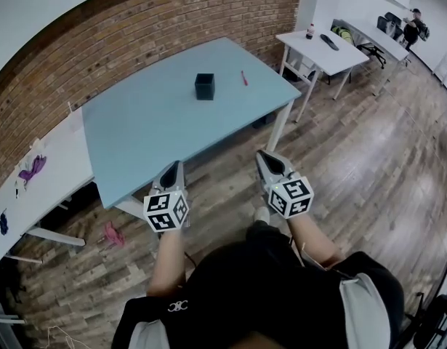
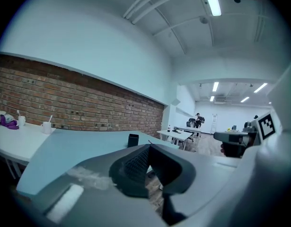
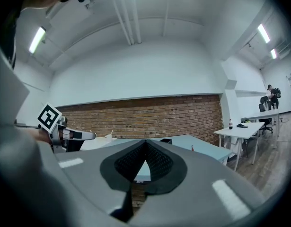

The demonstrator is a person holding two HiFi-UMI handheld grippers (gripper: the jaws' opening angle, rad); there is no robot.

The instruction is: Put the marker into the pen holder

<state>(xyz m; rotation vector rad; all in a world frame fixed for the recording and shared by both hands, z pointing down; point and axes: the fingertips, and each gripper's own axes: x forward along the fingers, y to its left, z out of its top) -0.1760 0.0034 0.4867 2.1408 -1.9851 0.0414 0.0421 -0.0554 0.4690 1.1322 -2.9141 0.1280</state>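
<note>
Both grippers are closed tip to tip on nothing. I've got the left gripper (image 1: 175,166) and right gripper (image 1: 262,155) hanging short of the blue table's (image 1: 136,137) near edge. The marker (image 1: 244,78) lies flat on its far side, near the black pen holder (image 1: 204,86), not touching it. Marker detail is too small to make out. The white collar logo (image 1: 178,306) is unreadable.

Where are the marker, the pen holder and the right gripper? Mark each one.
marker (image 1: 244,78): head view, middle of its barrel.
pen holder (image 1: 204,86): head view, its dark front wall.
right gripper (image 1: 260,154): head view, at its closed fingertips.
</note>
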